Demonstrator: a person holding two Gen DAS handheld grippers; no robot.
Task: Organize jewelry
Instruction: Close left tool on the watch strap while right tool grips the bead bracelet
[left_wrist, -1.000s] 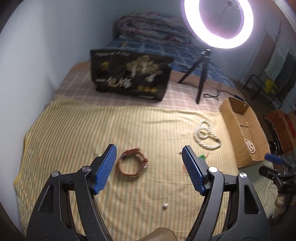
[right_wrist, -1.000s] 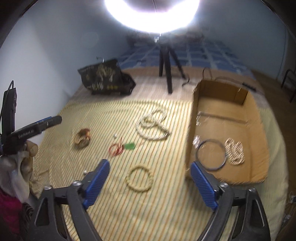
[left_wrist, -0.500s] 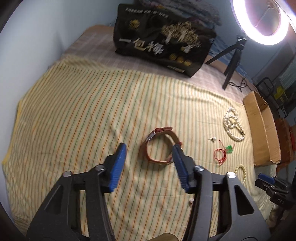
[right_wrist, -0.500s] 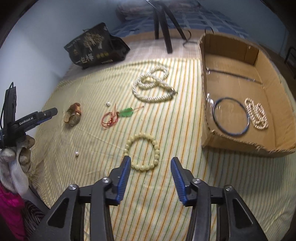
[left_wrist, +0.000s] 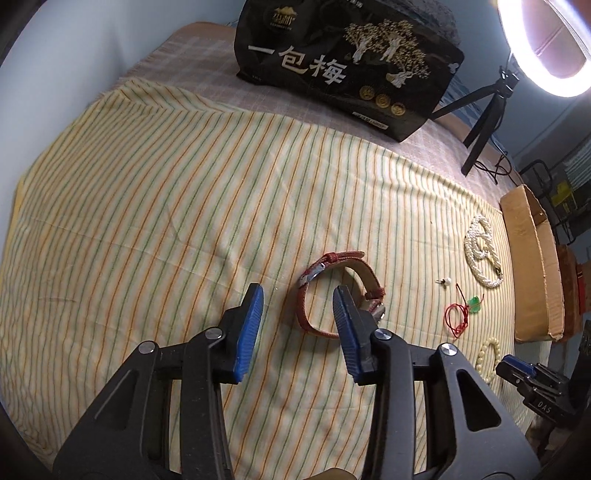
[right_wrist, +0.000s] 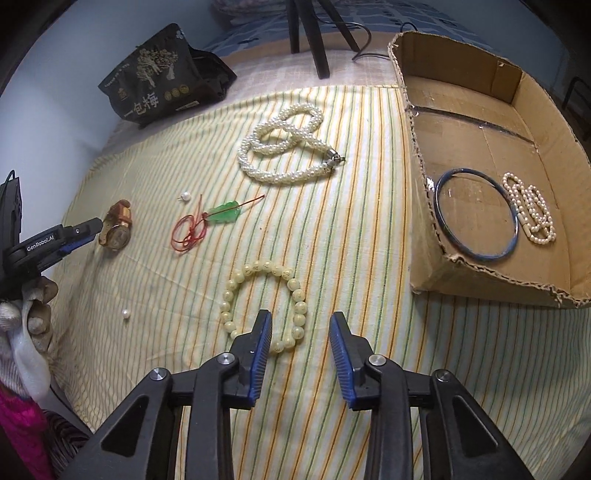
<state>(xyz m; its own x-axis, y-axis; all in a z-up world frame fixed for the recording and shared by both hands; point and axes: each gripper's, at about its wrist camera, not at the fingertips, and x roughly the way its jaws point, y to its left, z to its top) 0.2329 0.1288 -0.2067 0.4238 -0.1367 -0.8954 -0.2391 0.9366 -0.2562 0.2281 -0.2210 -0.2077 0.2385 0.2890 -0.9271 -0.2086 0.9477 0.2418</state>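
A red-strapped watch (left_wrist: 325, 291) lies on the striped cloth. My left gripper (left_wrist: 297, 295) is open, low over it, with the strap's left side between the jaws and the right jaw inside the loop. It shows in the right wrist view (right_wrist: 116, 230) with the left gripper's tips (right_wrist: 86, 229) at it. My right gripper (right_wrist: 300, 321) is open over the right side of a pale bead bracelet (right_wrist: 258, 291). A cardboard box (right_wrist: 417, 147) holds a blue bangle (right_wrist: 476, 214) and a small pearl string (right_wrist: 532, 210).
A thick pearl necklace (right_wrist: 288, 147), a red cord with green pendant (right_wrist: 207, 221) and two loose pearls (right_wrist: 126, 314) lie on the cloth. A black bag (left_wrist: 347, 70) and a ring light tripod (left_wrist: 480, 110) stand at the back.
Both grippers have dropped closer to the cloth and their jaws have narrowed. The left closed in on the watch, the right on the bead bracelet.
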